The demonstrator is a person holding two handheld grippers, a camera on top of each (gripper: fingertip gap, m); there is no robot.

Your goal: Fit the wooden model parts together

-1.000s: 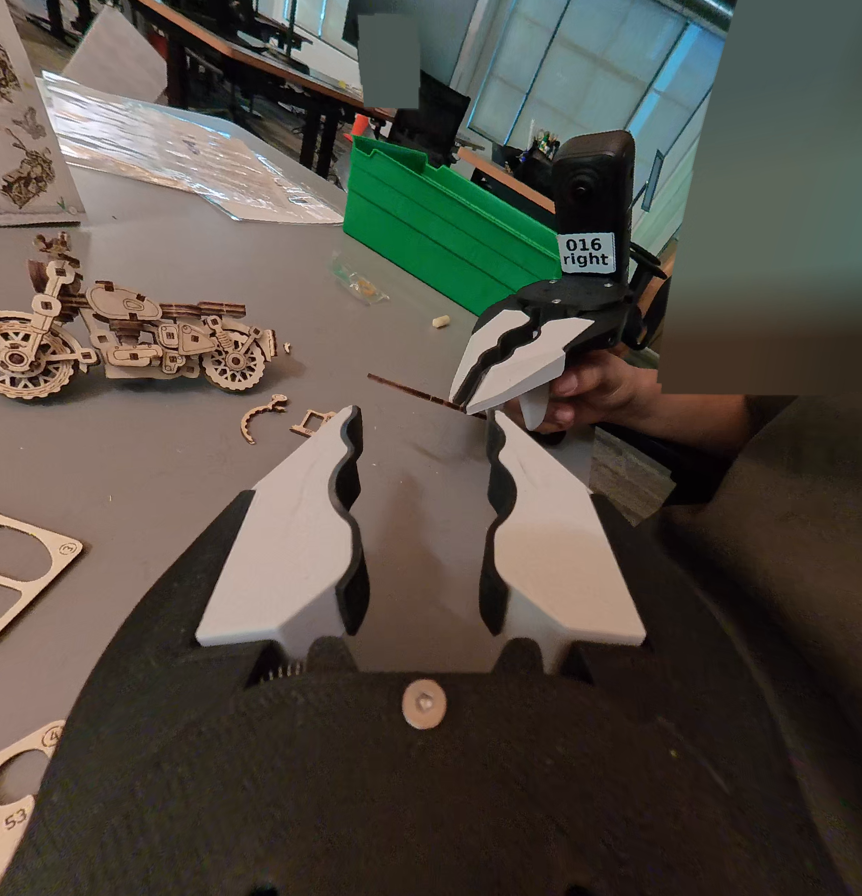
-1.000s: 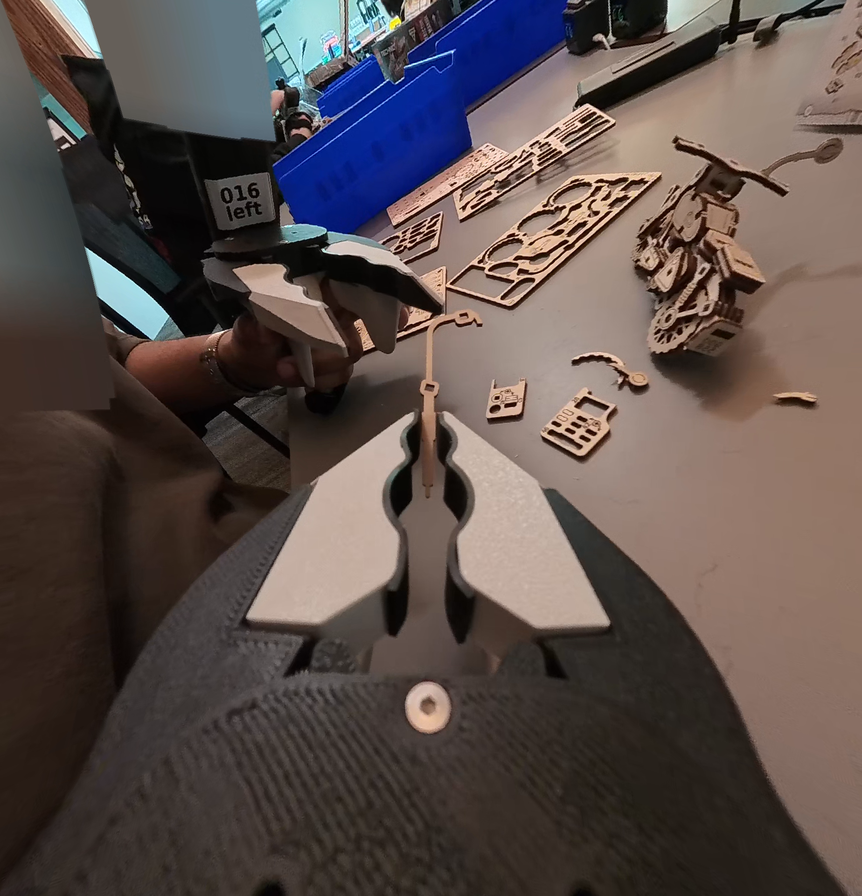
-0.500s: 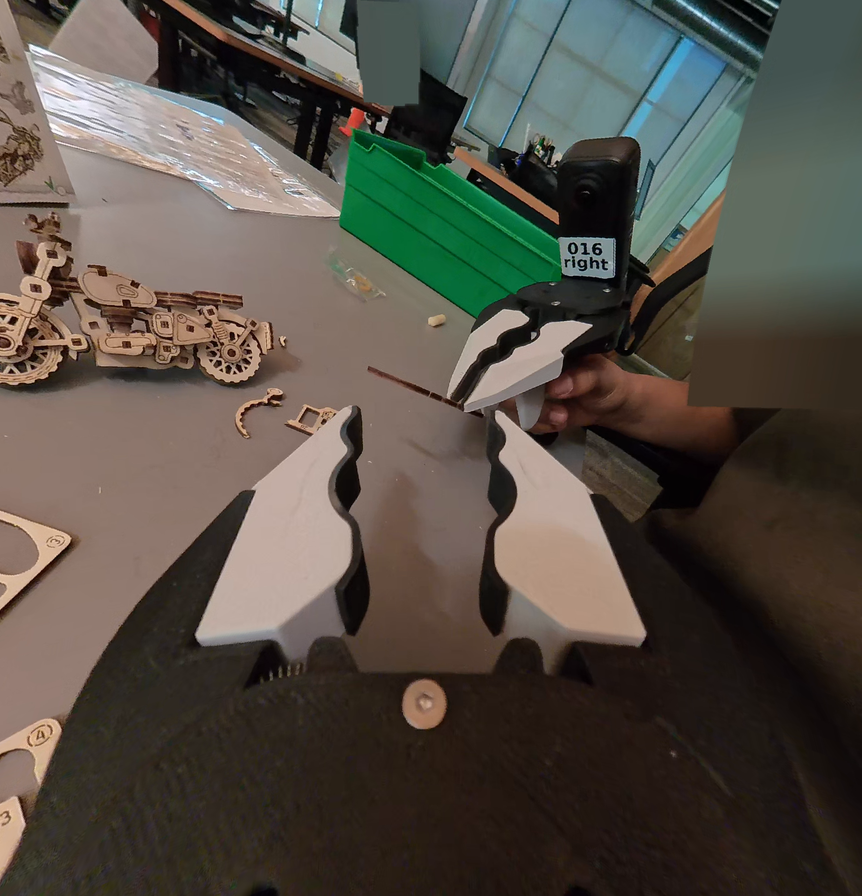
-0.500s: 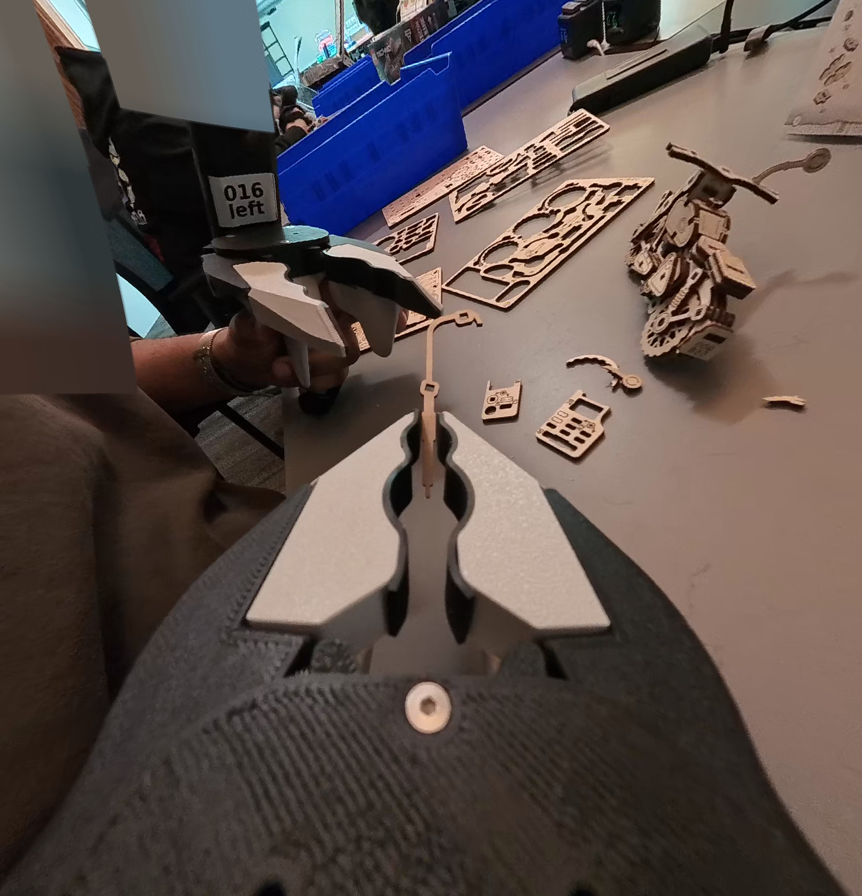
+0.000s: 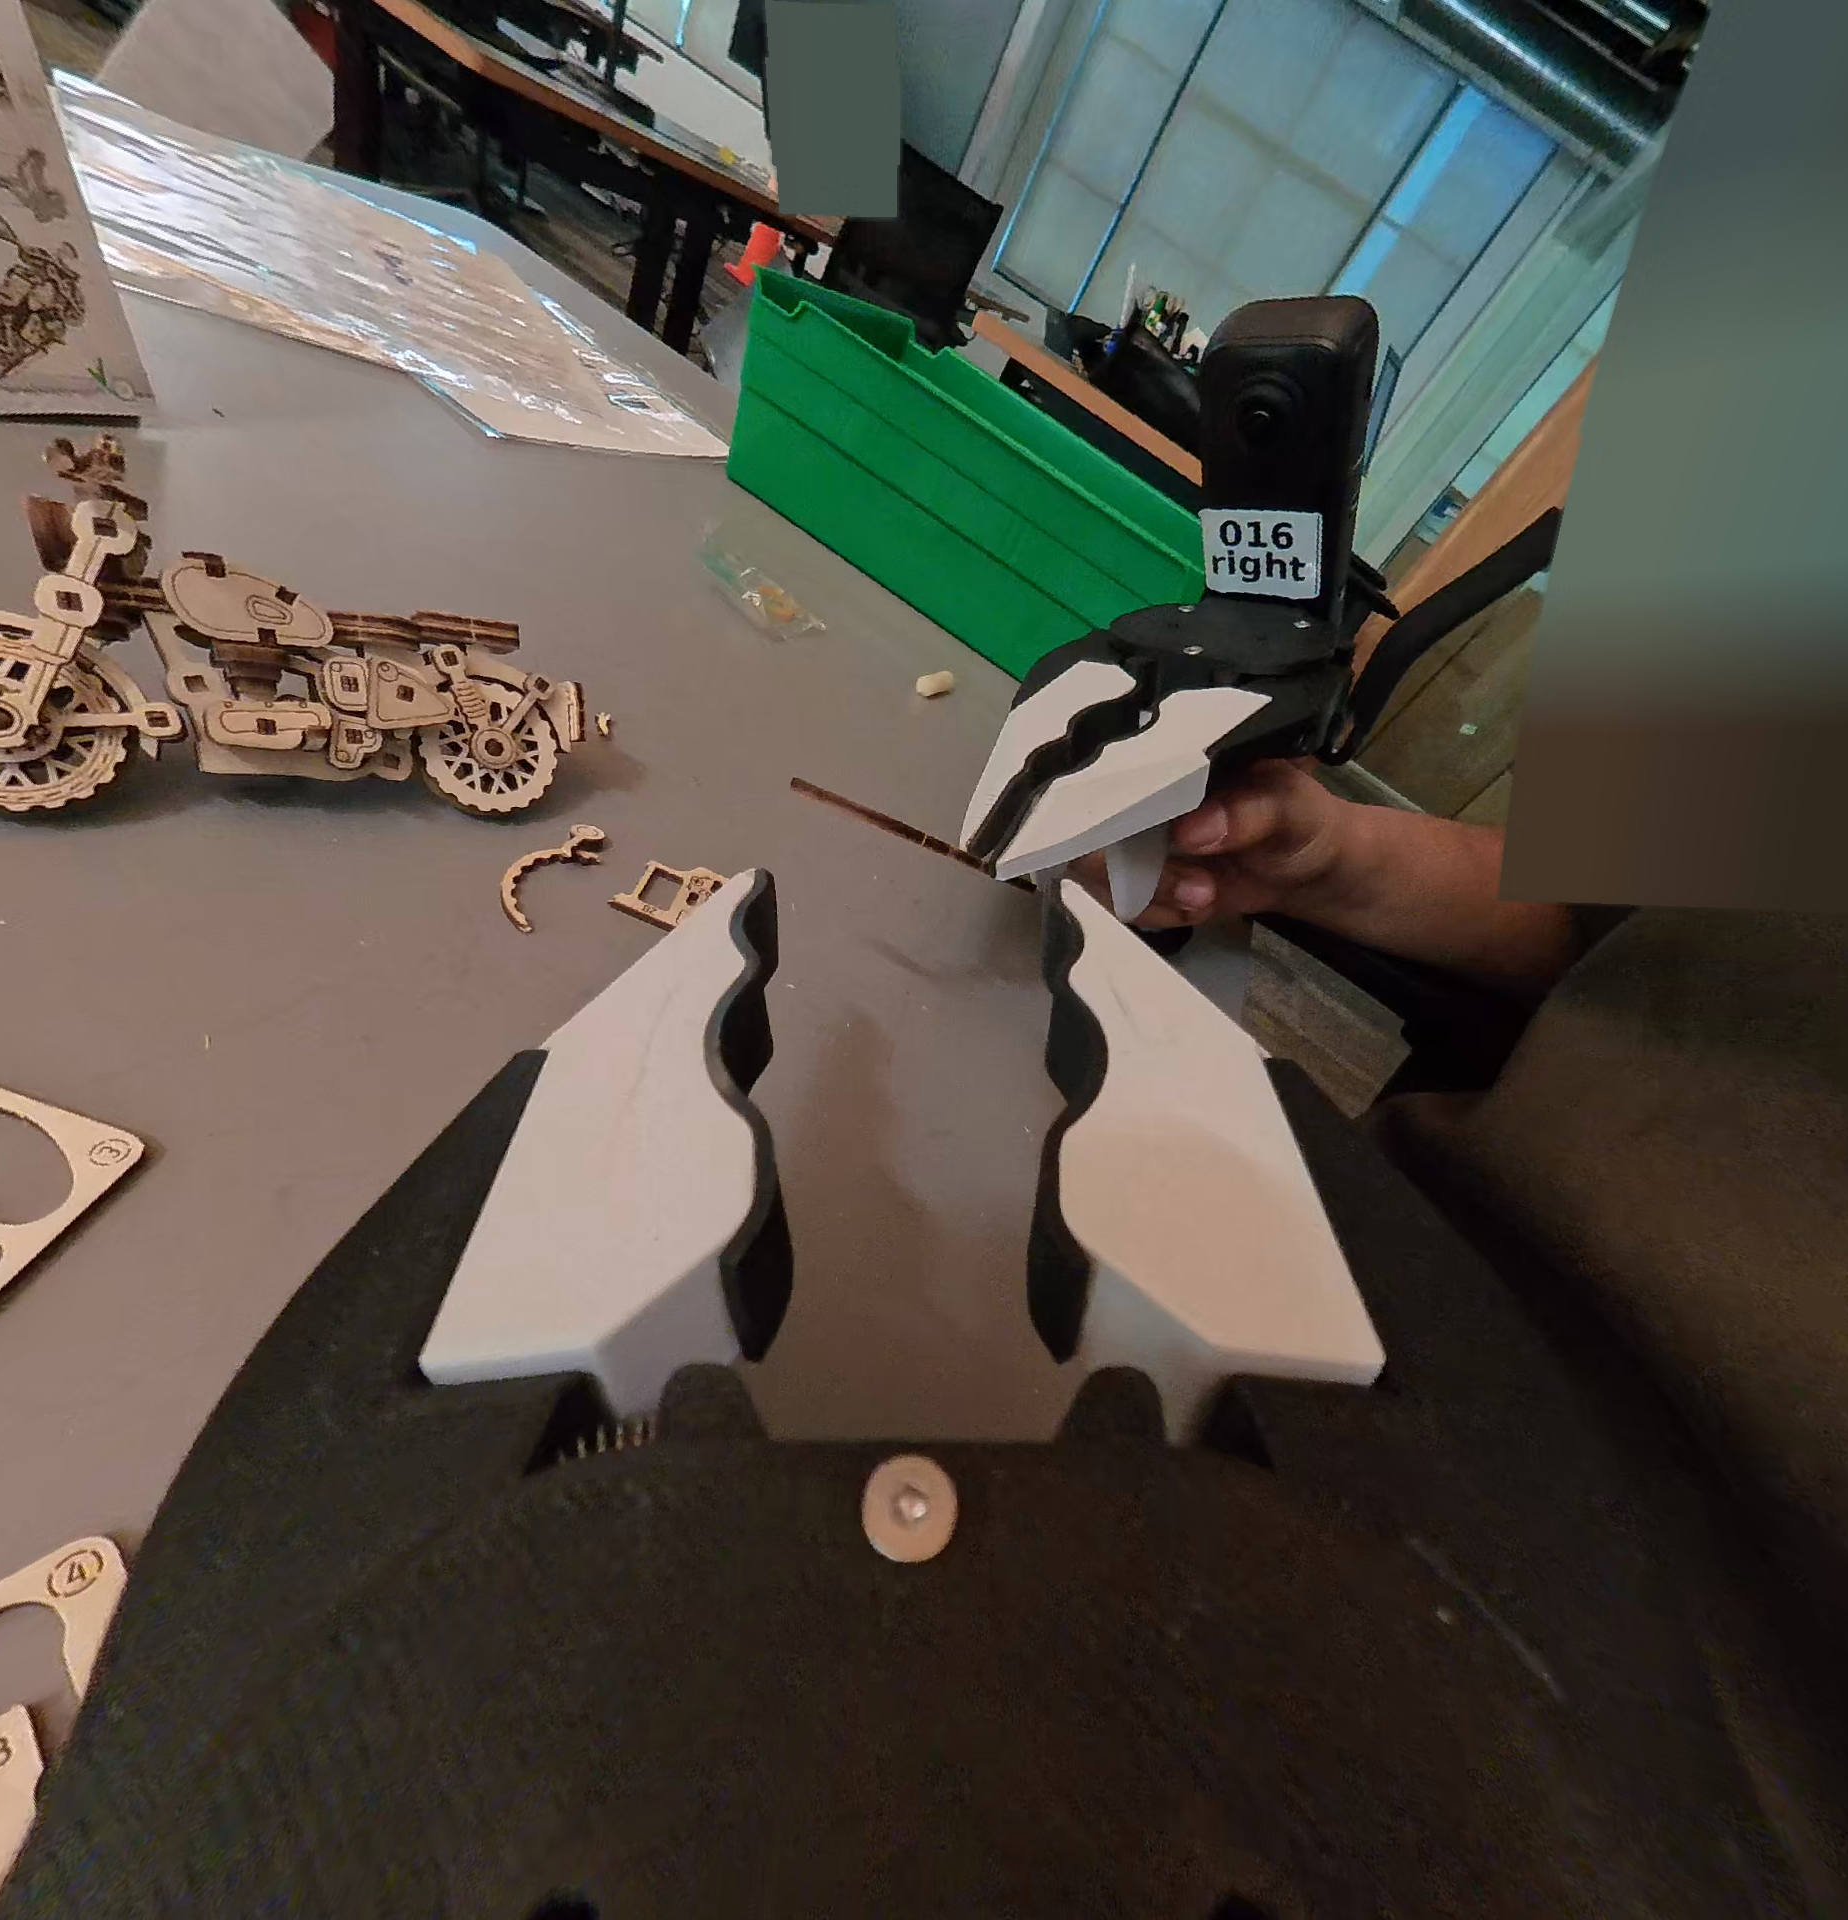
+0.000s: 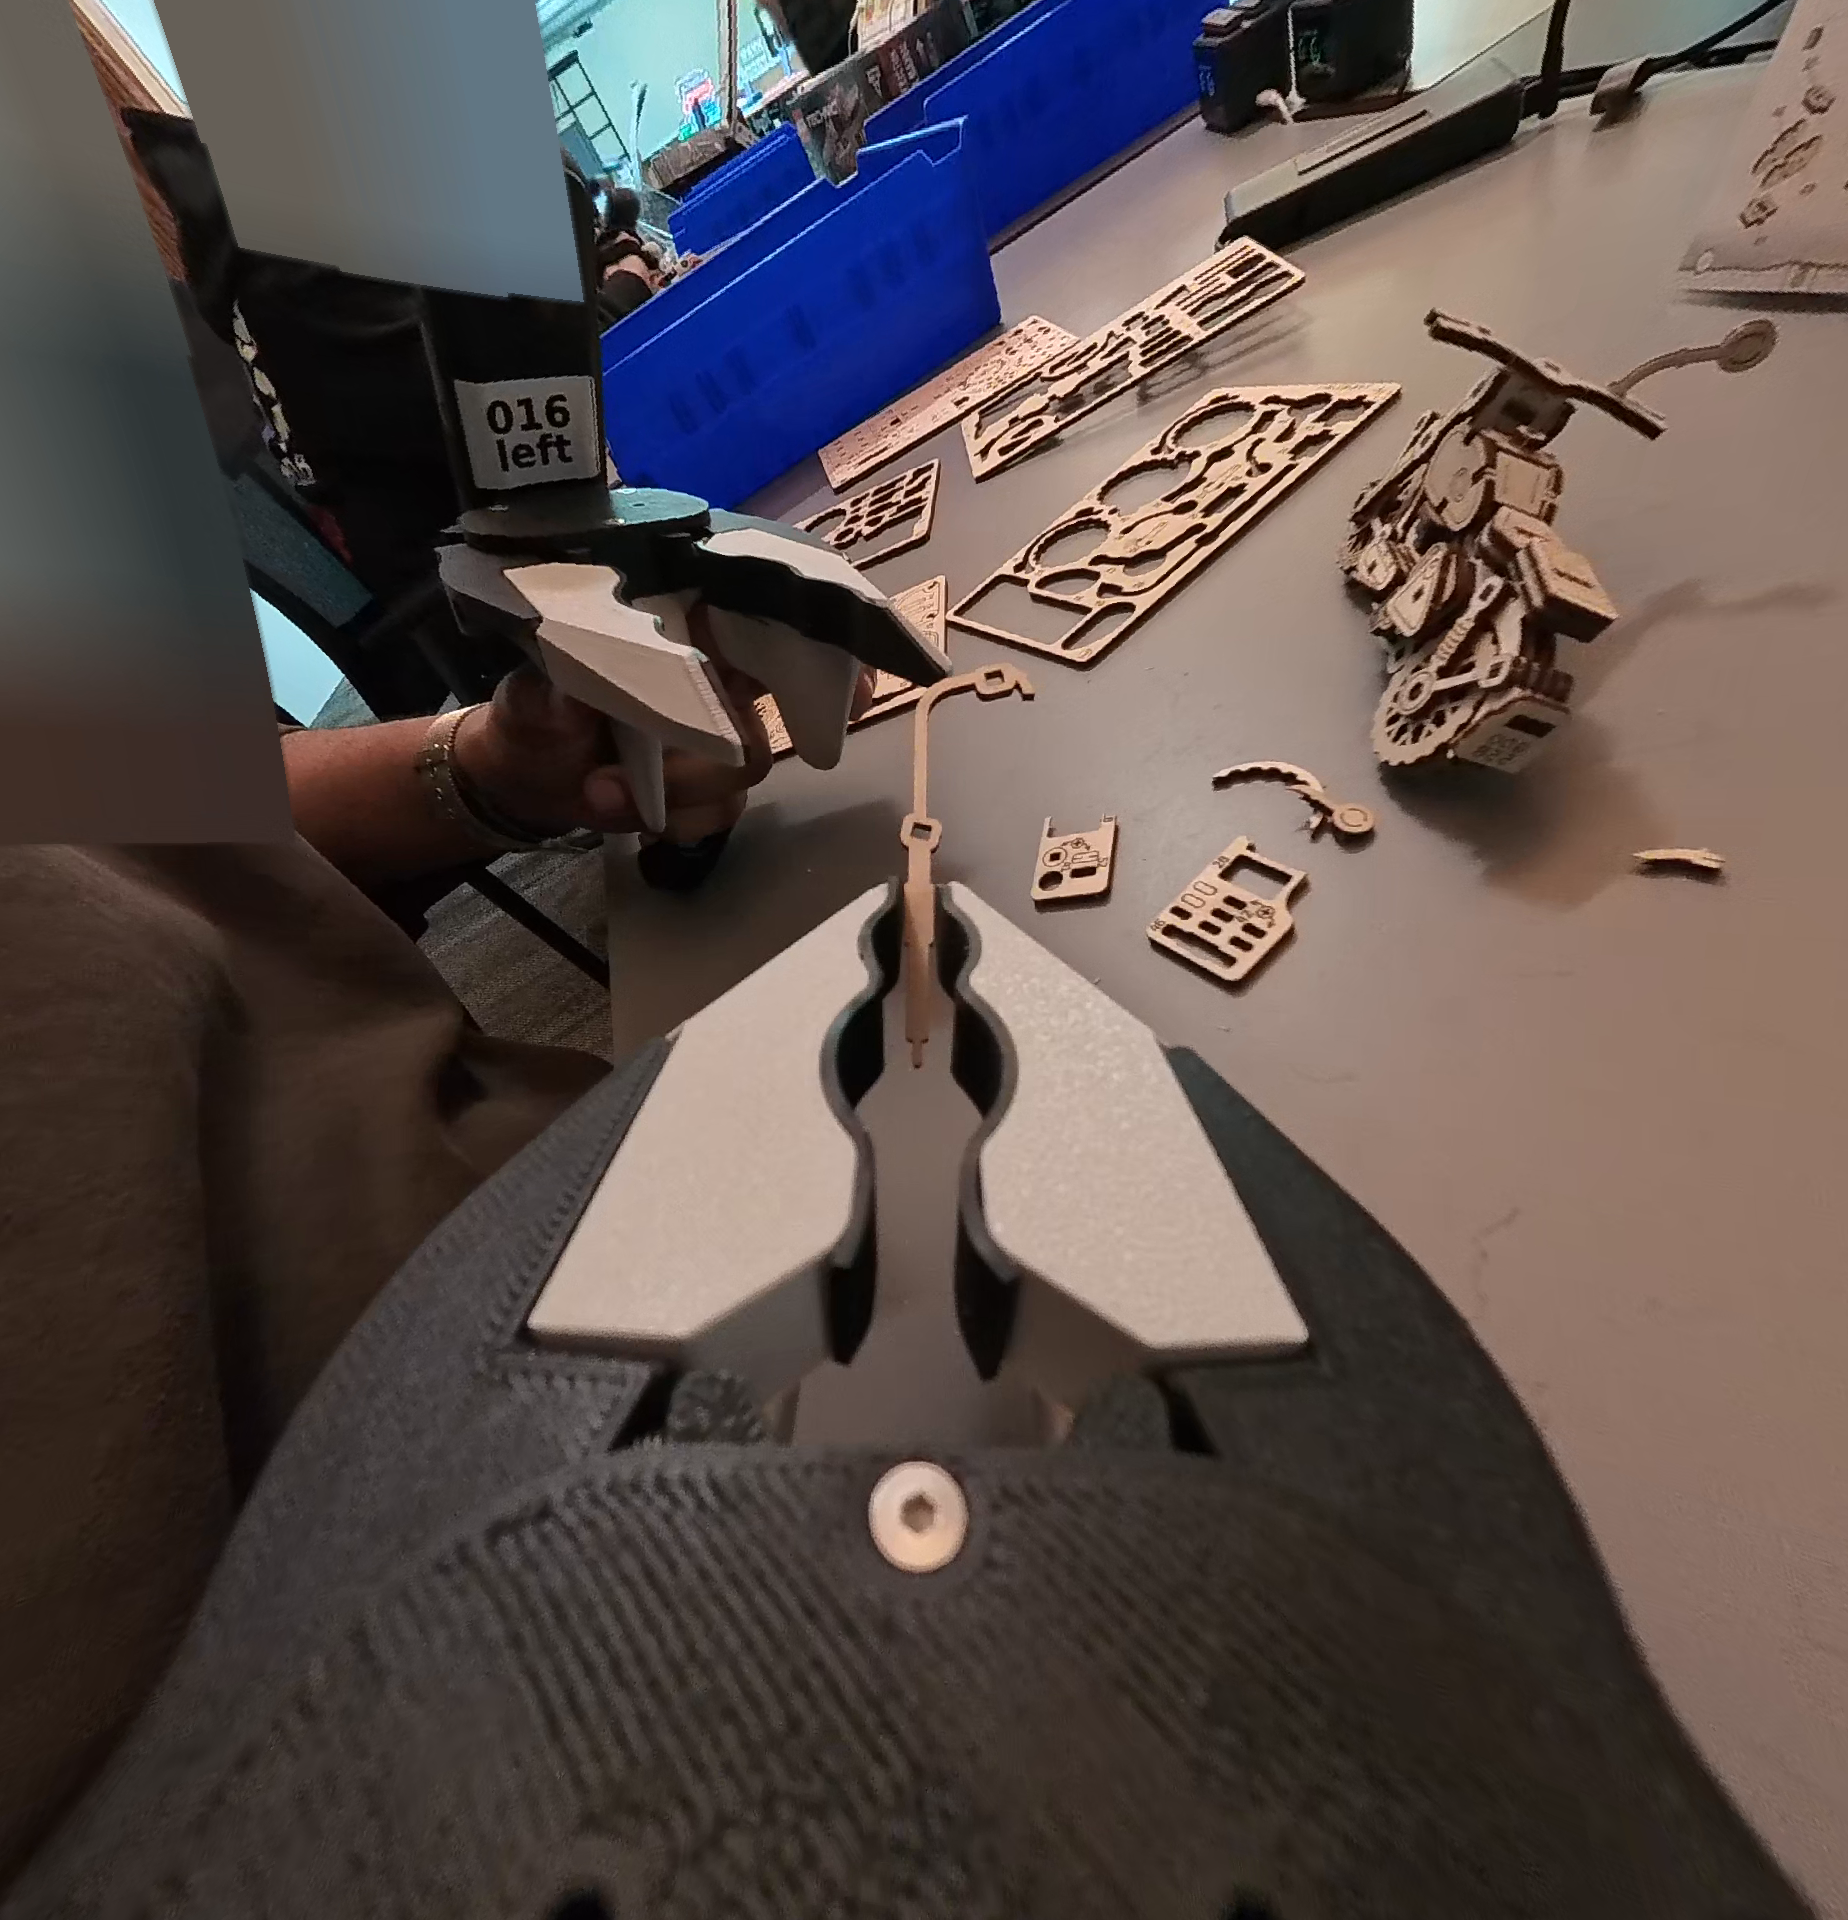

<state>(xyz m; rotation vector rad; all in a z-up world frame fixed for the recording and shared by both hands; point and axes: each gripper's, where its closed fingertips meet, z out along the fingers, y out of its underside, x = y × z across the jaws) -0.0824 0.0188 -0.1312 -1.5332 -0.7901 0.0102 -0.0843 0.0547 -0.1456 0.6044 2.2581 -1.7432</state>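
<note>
A partly built wooden motorcycle model [image 5: 276, 686] stands on the grey table [image 5: 276, 1039] at the left; it also shows in the right wrist view [image 6: 1471, 623]. My right gripper [image 6: 920, 896] is shut on a thin wooden rod with a hooked end [image 6: 922, 769] and holds it above the table. In the left wrist view the right gripper [image 5: 998, 847] shows the rod [image 5: 868, 812] edge-on. My left gripper [image 5: 904, 914] is open and empty, just in front of the right one; it also shows in the right wrist view [image 6: 837, 707].
Loose small parts lie by the model: a curved piece [image 5: 541, 878], a small square plate [image 5: 671, 896], two flat plates [image 6: 1076, 857] [image 6: 1226, 914]. Punched-out wooden sheets [image 6: 1159, 520] lie at the back, more at the left [image 5: 37, 1174]. A green bin [image 5: 951, 499] and a blue bin [image 6: 795, 312] stand at the table edges. My right fingertips sit around 5 centimetres from my left ones.
Both grippers have drifted only slightly. The right gripper still holds the rod and the left stays open.
</note>
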